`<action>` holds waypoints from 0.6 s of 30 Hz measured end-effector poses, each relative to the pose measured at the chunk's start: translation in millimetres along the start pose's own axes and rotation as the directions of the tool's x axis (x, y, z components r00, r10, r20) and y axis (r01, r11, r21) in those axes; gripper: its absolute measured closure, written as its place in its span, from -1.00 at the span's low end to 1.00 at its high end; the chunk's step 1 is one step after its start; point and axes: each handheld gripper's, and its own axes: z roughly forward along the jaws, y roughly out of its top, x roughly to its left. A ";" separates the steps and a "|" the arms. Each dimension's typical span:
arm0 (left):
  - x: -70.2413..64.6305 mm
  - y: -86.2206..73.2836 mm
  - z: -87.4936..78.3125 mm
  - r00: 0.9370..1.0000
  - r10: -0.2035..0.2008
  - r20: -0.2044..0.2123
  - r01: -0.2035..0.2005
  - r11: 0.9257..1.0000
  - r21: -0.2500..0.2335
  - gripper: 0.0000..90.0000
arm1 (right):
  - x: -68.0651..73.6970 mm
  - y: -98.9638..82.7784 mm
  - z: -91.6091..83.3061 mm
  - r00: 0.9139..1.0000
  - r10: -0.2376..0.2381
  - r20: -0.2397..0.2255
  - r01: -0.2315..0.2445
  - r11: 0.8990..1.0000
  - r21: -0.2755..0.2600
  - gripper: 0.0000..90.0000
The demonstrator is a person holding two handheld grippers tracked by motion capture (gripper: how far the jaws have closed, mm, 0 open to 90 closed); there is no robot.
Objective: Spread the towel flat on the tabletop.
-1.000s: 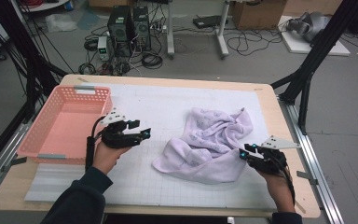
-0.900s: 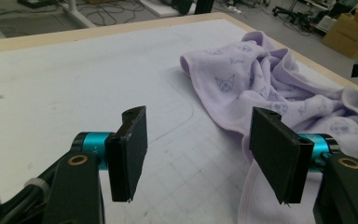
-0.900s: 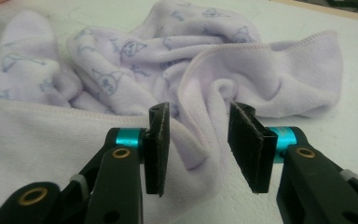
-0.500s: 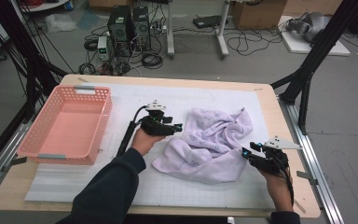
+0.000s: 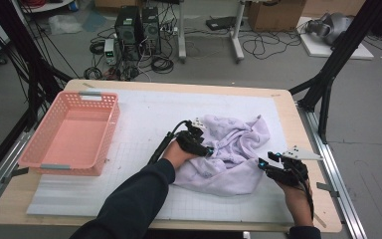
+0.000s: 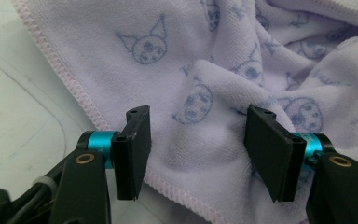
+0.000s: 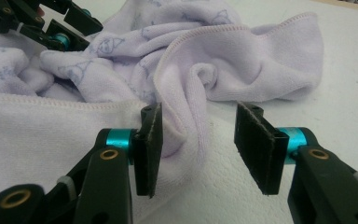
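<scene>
1. A crumpled lilac terry towel (image 5: 231,152) printed with small blue cartoon faces lies right of centre in the high view, on the white gridded mat (image 5: 144,114) that covers the wooden table (image 5: 298,107).
2. Bunched as it is, the towel's long axis runs on a slant from the lower left of the heap up to the upper right, where one corner points toward the far right edge of the mat.
3. The left gripper (image 5: 205,148) sits at the towel's left edge, near the middle of the high view. In the left gripper view (image 6: 196,156) its jaws stand apart over a raised fold and the stitched hem; the pads press on nothing, though the jaws have just been closing a little.
4. The right gripper (image 5: 264,160) rests at the towel's lower right edge. In the right gripper view (image 7: 199,151) its jaws have just been opening: the left pad lies against a rolled hem of cloth, the right pad stands clear over the mat, so nothing is clamped.
5. A pink plastic lattice basket (image 5: 107,134) stands at the left of the high view, well apart from the towel.
</scene>
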 end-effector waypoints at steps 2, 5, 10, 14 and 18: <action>-0.3 0.1 -0.8 1.000 0.014 0.002 -0.014 1.000 0.007 0.00 | 0.2 0.1 0.8 1.000 0.003 0.000 -0.003 1.000 0.003 0.14; -6.3 -0.9 0.7 0.995 0.084 0.054 -0.085 0.996 0.007 0.51 | 1.7 1.1 1.9 1.000 0.004 -0.005 -0.004 1.000 0.003 0.13; -5.8 -0.5 -0.9 0.994 0.080 0.074 -0.081 0.997 0.009 0.83 | 2.6 1.9 3.4 1.000 0.000 -0.008 0.000 1.000 0.002 0.12; 10.6 -5.5 -11.1 0.997 -0.043 0.065 0.045 0.999 -0.028 0.86 | 1.7 1.2 2.0 1.000 0.012 -0.015 -0.012 1.000 -0.001 0.12; 38.1 -14.6 -35.4 0.984 -0.176 0.021 0.177 0.980 -0.088 0.86 | 0.6 0.9 1.2 0.999 0.029 -0.022 -0.030 0.999 -0.015 0.12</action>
